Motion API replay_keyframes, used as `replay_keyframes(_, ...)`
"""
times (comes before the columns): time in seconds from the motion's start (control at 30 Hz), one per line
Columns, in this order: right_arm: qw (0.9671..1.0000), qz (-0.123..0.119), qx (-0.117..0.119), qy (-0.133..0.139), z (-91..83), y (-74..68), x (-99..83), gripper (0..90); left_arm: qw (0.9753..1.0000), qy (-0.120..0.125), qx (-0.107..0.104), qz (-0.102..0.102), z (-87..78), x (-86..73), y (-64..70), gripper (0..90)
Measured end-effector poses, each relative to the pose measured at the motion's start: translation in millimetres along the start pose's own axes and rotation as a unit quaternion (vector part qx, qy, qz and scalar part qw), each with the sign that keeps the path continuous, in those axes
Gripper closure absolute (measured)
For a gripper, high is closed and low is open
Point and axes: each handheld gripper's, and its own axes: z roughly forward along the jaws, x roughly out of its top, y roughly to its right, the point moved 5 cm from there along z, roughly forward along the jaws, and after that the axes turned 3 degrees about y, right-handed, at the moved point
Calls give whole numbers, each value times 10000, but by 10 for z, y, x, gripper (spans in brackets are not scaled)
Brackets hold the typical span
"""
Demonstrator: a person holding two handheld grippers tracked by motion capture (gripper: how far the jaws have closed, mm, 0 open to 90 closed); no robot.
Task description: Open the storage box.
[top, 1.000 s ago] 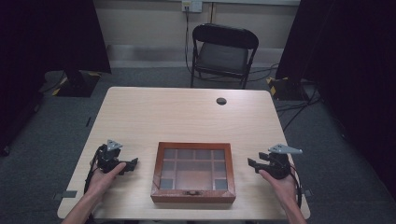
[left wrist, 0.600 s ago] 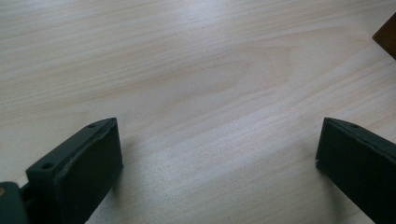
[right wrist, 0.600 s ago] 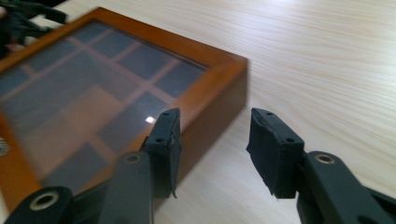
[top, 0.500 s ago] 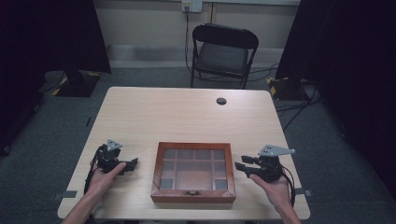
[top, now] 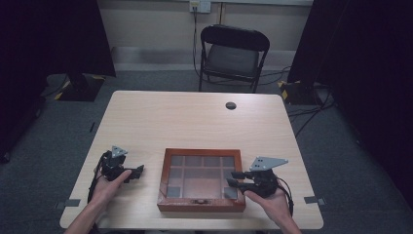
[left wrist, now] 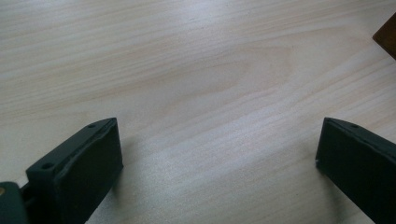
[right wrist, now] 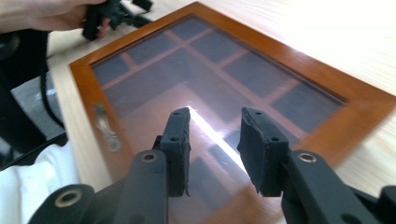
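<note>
At the near edge of the pale wooden table [top: 195, 117] the person's two forearms come in, one gripper in each hand; the left hand [top: 108, 184] rests on the tabletop well to the left of the box, and the left gripper [top: 137, 171] it holds points toward the box with its jaws spread wide apart, nothing between them but bare wood grain (its own camera catches just a brown corner of the box at the far right edge). The right hand [top: 272, 201] sits at the box's near right corner; the right gripper [top: 233, 178] reaches in over the right side of the lid, its jaws drawn to a narrow gap with nothing held between them, the grey three-cornered plate [top: 268, 162] on top of it tilted up; whether the tips touch the glass I cannot tell.

Between the hands lies the wooden box [top: 201, 204], shut, flat on the table near its front edge; its glass lid [right wrist: 201, 84] shows a grid of compartments beneath, and a small metal latch [right wrist: 106, 127] sits on the front rail.

Farther back a small dark round disc [top: 231, 105] sits in the tabletop near the far edge; beyond the table stands a black folding chair [top: 234, 53] on grey carpet, against a pale wall, with dark curtains to either side.
</note>
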Motion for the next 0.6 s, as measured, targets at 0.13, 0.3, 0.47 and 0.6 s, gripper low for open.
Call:
replay_keyframes(0.13,9998,-114,178,-45,72,-111,28,660,10000,-1,1,0,0,0,0,0)
replay_keyframes(0.3,9988,-238,404,-112,167,-238,63,683,10000,0,0,-1,0,0,0,0)
replay_keyframes(0.47,9971,-376,638,-193,264,-355,84,715,10000,-1,1,0,0,0,0,0)
replay_keyframes(0.6,9959,-423,758,-246,318,-406,80,735,10000,0,-2,-1,0,0,0,0)
